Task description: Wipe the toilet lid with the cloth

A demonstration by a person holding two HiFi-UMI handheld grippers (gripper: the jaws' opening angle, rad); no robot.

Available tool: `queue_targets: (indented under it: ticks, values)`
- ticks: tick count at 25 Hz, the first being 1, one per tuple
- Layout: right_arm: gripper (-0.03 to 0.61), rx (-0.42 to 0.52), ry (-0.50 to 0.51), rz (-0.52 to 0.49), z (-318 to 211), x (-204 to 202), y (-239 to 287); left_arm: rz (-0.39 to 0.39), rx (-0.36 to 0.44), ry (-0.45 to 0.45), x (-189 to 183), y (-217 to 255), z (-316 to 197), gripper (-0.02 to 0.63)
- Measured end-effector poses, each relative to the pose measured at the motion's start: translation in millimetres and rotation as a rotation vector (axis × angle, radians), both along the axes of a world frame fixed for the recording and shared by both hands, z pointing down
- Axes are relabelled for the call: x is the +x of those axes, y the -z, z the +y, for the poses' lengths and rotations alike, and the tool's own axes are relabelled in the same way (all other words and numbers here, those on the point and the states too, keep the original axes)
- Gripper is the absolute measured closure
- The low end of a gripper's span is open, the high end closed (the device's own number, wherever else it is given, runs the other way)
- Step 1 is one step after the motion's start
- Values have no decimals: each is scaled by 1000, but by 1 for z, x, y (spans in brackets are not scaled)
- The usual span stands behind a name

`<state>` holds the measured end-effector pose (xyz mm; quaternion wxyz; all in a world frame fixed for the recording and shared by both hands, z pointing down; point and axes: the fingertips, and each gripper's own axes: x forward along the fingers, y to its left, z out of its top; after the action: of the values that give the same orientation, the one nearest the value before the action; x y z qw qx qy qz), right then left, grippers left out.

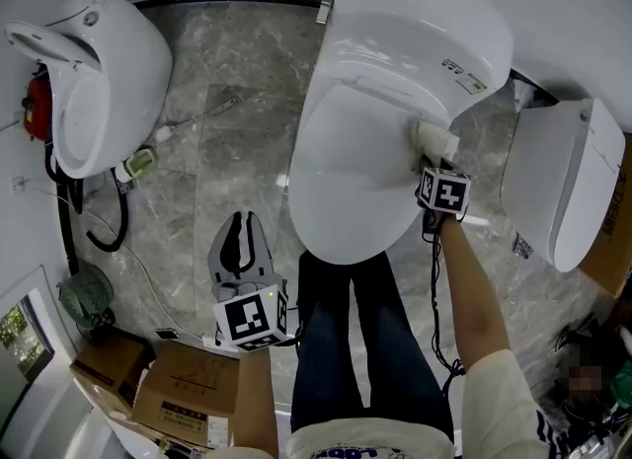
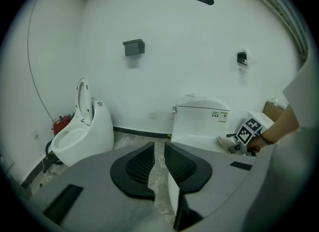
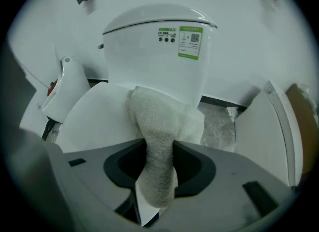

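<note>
The white toilet stands in the middle of the head view with its lid [image 1: 351, 176] down and the tank [image 1: 425, 33] behind it. A pale terry cloth [image 1: 434, 137] rests on the rear right of the lid, close to the tank. My right gripper [image 1: 432, 158] is shut on the cloth. In the right gripper view the cloth [image 3: 157, 126] runs out between the jaws of that gripper [image 3: 159, 166] onto the lid [image 3: 94, 118], below the tank [image 3: 159, 56]. My left gripper [image 1: 240, 248] hangs over the floor to the left of the bowl, shut and holding nothing [image 2: 158, 163].
A second toilet [image 1: 99, 82] with a raised seat stands at the left wall, a red item [image 1: 37, 102] beside it. Another white fixture [image 1: 563, 181] leans at the right. Cardboard boxes [image 1: 183, 388], a small fan [image 1: 84, 299] and cables lie on the marble floor [image 1: 227, 141].
</note>
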<state>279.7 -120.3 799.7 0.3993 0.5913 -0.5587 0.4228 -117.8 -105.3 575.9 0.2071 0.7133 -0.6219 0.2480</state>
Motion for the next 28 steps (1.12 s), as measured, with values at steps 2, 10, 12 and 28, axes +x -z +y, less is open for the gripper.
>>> queue_targets:
  ticks: [2,10,12,28]
  values:
    - [434,-8,-47,-1,12,0,1,2,1,-3,1,0,1,548]
    - [434,-32,-113,-23,73,-14,-3,18,-3,-9,1,0,8,548]
    - [433,-42,-116,-24,88,-20,-4,20,-4,-11,2,0,10,548]
    - [433,-180,-107,-48,207,-92,-14,29,-15,-25,-7,3,39,548]
